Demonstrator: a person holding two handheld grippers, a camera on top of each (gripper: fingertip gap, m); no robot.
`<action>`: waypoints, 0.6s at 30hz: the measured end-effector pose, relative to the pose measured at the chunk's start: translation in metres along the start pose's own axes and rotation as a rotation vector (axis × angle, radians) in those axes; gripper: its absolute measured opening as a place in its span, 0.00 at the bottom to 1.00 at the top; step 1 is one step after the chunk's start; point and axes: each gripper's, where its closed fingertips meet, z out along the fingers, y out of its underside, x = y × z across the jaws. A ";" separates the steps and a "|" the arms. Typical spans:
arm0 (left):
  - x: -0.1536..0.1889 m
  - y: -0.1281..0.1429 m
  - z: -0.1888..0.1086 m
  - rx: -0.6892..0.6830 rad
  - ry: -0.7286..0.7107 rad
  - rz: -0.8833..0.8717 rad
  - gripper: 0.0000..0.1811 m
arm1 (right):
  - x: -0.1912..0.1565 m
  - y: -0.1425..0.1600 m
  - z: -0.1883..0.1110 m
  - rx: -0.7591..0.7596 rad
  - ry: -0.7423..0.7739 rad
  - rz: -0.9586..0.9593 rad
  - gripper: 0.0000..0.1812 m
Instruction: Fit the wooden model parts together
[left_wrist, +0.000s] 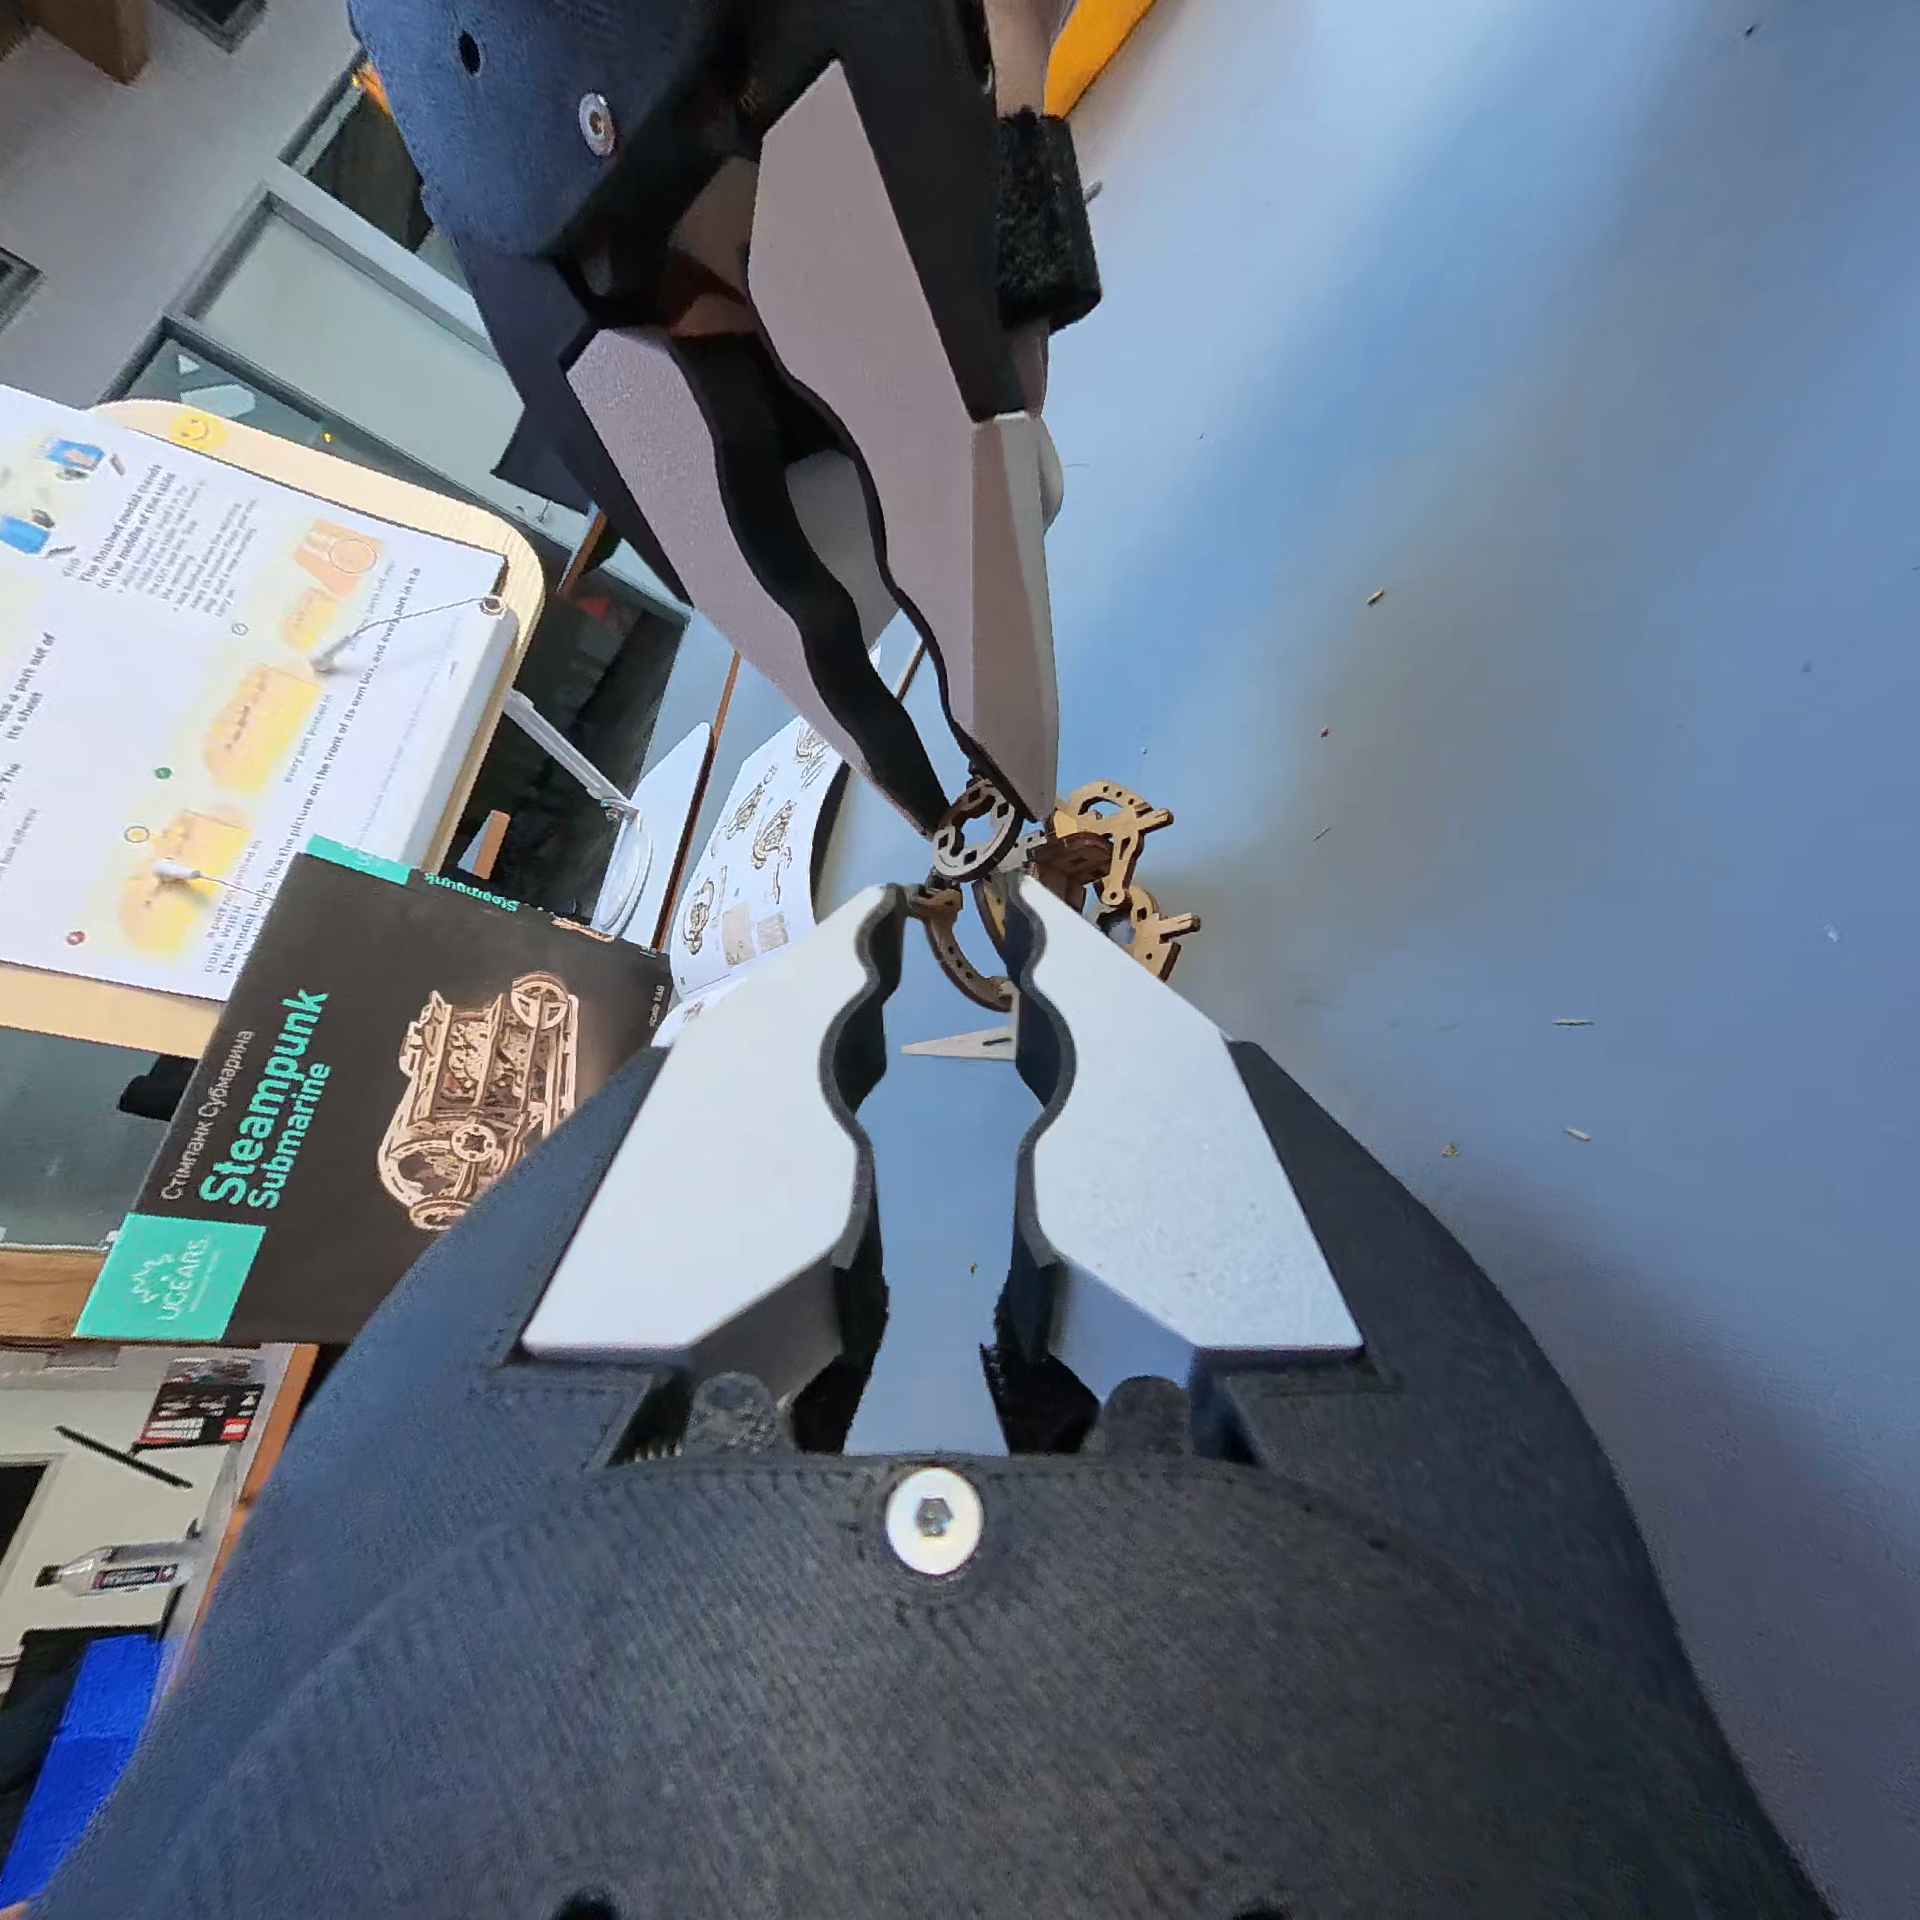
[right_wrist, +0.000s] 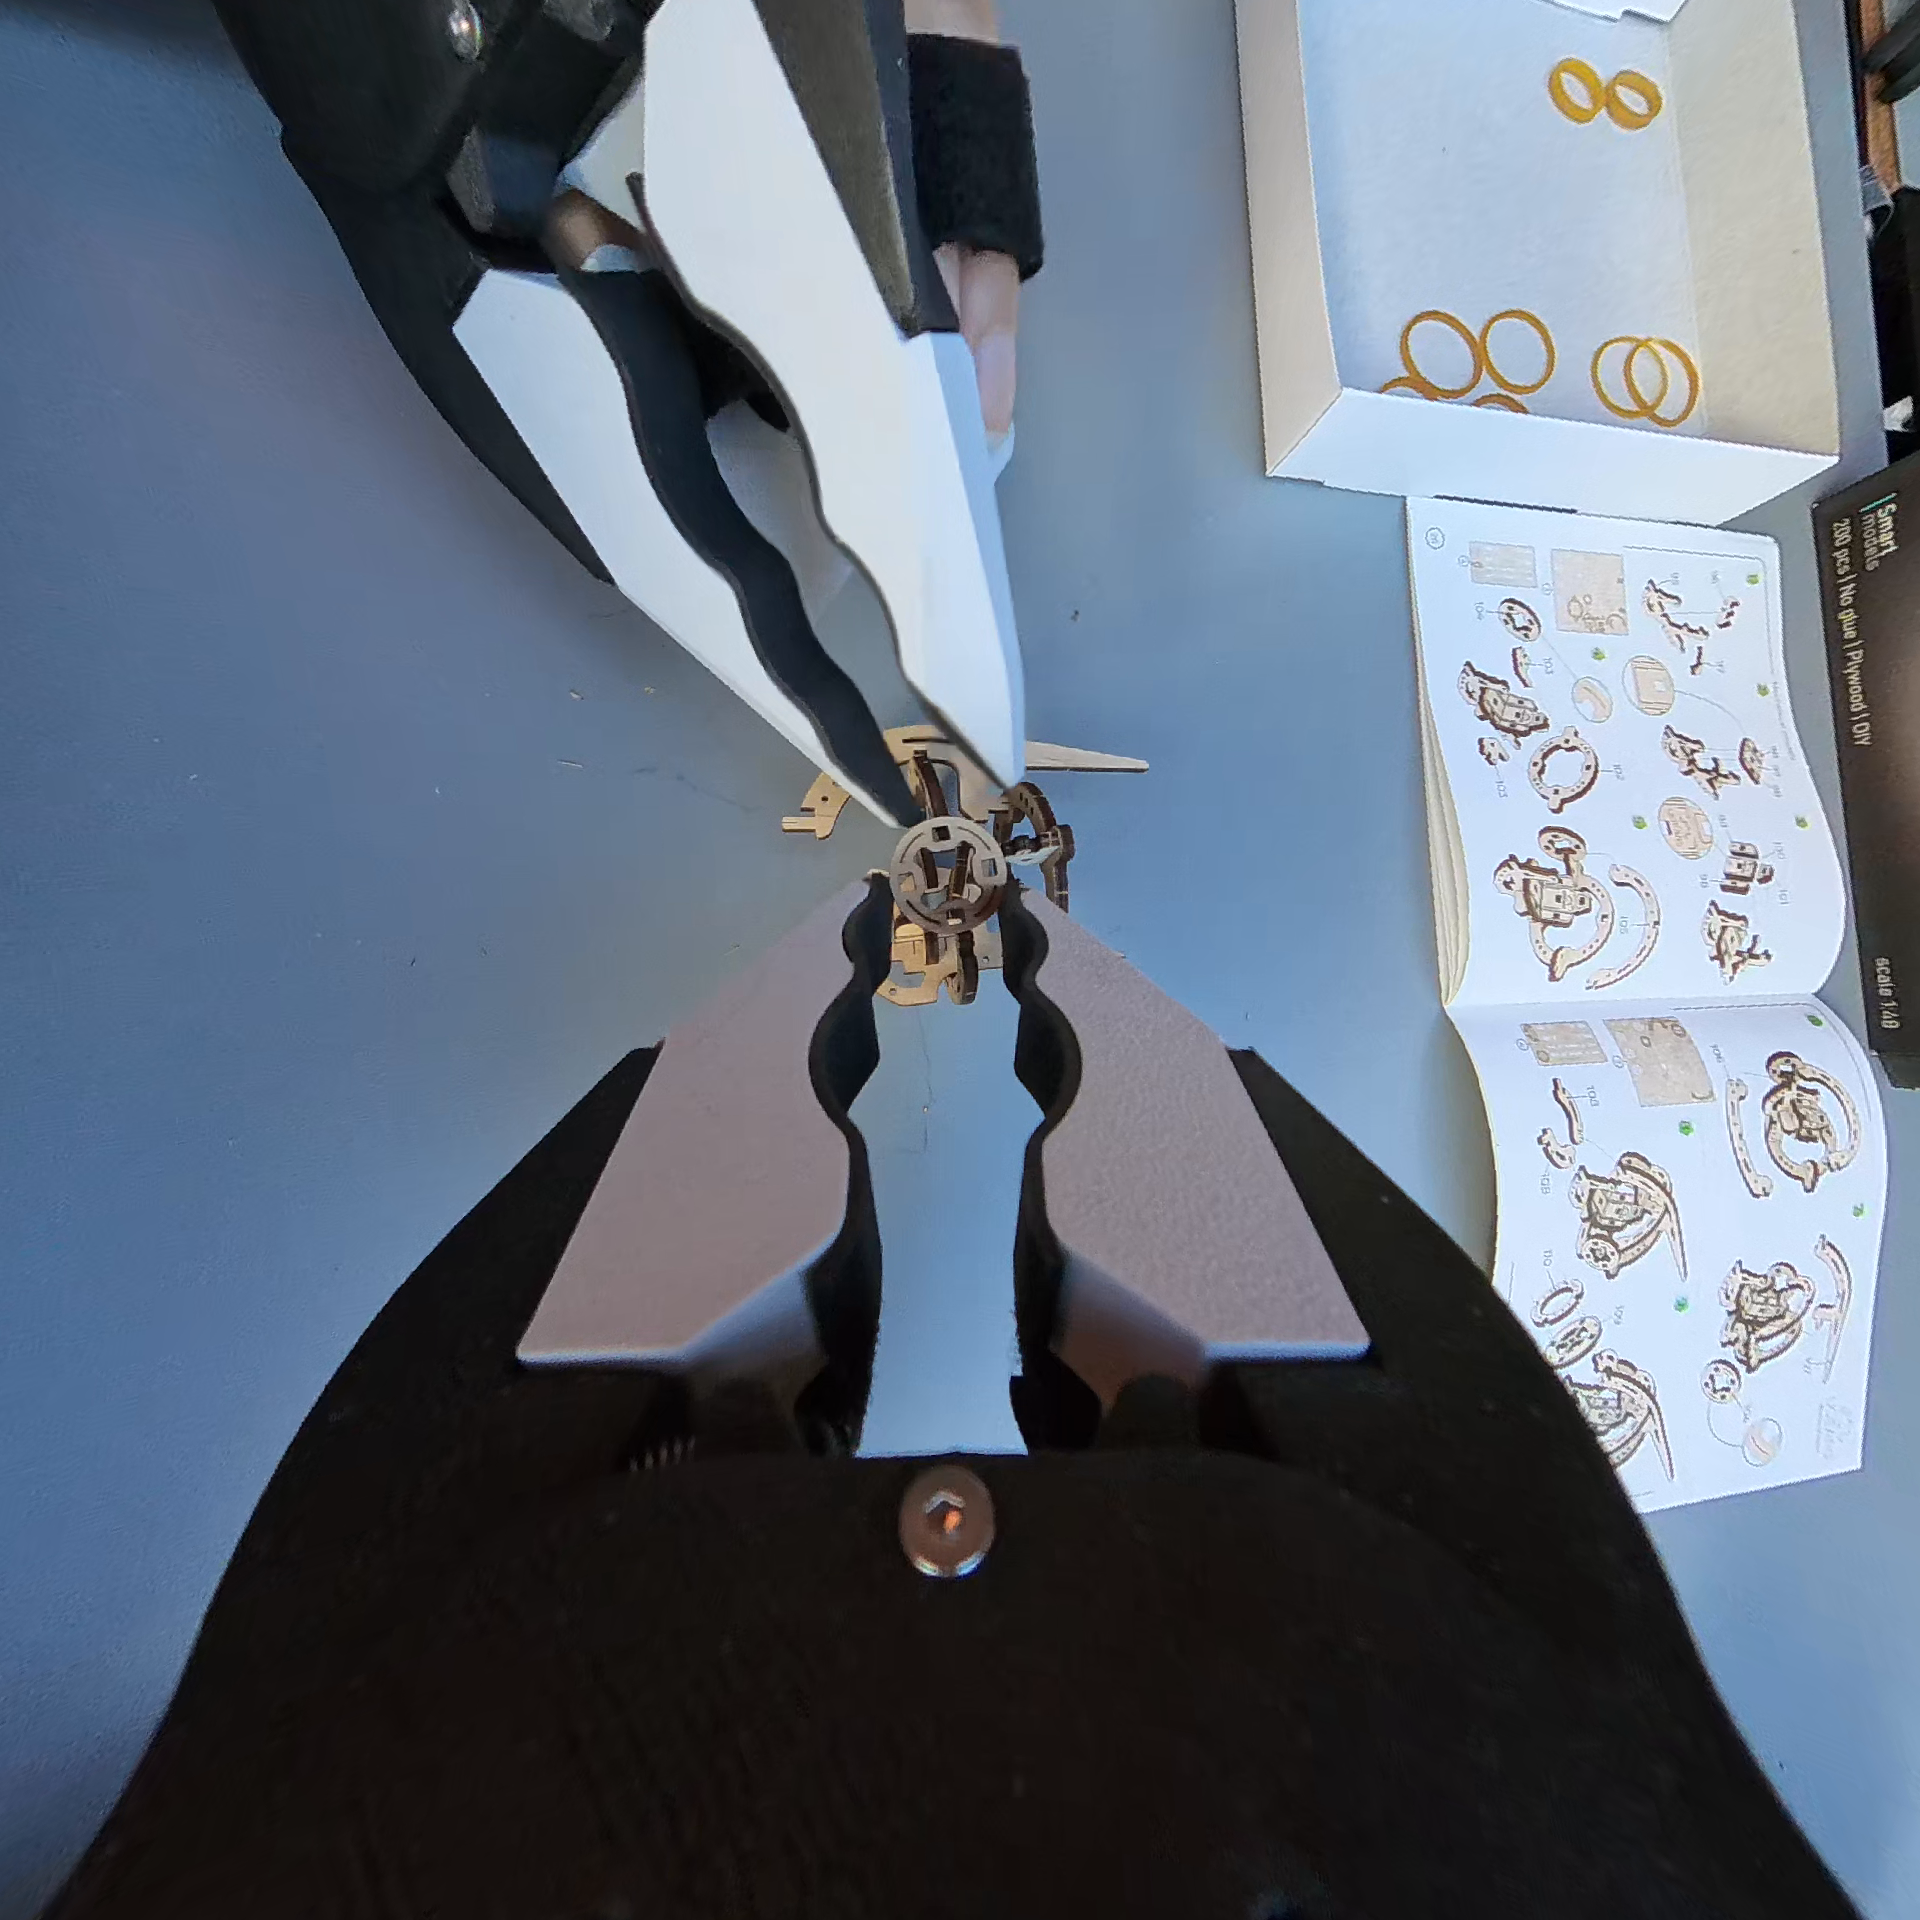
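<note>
left gripper (left_wrist: 961, 894): we've pinched the half-built wooden model (right_wrist: 940, 951) just above the table (left_wrist: 1507, 727) | right gripper (right_wrist: 935, 894): tips nipping a small wooden ring (left_wrist: 977, 844), touching the model's top | progress: several curved pieces already joined, ring looks not yet seated, more likely left

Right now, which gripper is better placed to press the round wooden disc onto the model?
Probably the right gripper: it already pinches the round disc right at the wooden model, which the left gripper seems to hold steady.
</note>
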 end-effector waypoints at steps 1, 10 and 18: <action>0.000 0.002 0.001 -0.016 -0.002 0.009 0.11 | 0.000 0.000 0.000 -0.001 0.002 -0.001 0.11; 0.008 0.008 0.007 -0.070 0.042 -0.004 0.07 | 0.001 0.000 0.000 -0.004 0.013 -0.004 0.11; 0.006 0.005 0.005 -0.027 0.088 -0.142 0.02 | 0.002 -0.001 0.001 -0.008 0.016 0.000 0.11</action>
